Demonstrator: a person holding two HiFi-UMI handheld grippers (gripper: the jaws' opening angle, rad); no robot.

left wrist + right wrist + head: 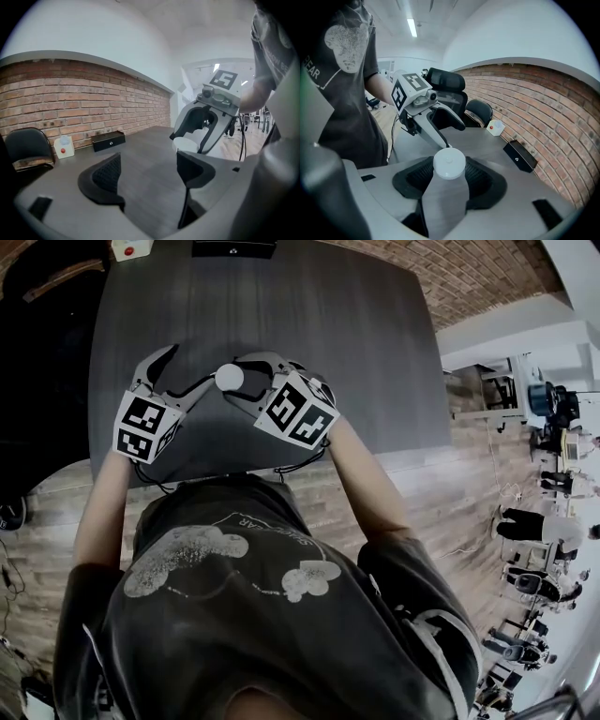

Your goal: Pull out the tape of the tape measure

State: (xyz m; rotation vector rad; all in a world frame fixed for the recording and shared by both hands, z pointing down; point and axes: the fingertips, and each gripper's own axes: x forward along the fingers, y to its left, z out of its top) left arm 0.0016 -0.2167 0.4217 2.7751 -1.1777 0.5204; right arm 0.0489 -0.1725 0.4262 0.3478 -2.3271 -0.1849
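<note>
The tape measure [230, 377] is a small round white case held above the dark table [309, 324]. My right gripper [236, 381] is shut on it. In the right gripper view the white case [449, 163] sits between the two black pads [480, 180]. My left gripper [192, 365] stands just left of it, open, with nothing between its jaws [147, 173]. One left fingertip [446, 144] reaches close to the case's edge; I cannot tell whether it touches. From the left gripper view the right gripper [190, 140] shows with the white case in it.
A black box [234, 247] and a white device with a red button [131, 249] stand at the table's far edge by the brick wall. A black chair [28, 147] stands beyond the table's end. The table's near edge is close to the person's body.
</note>
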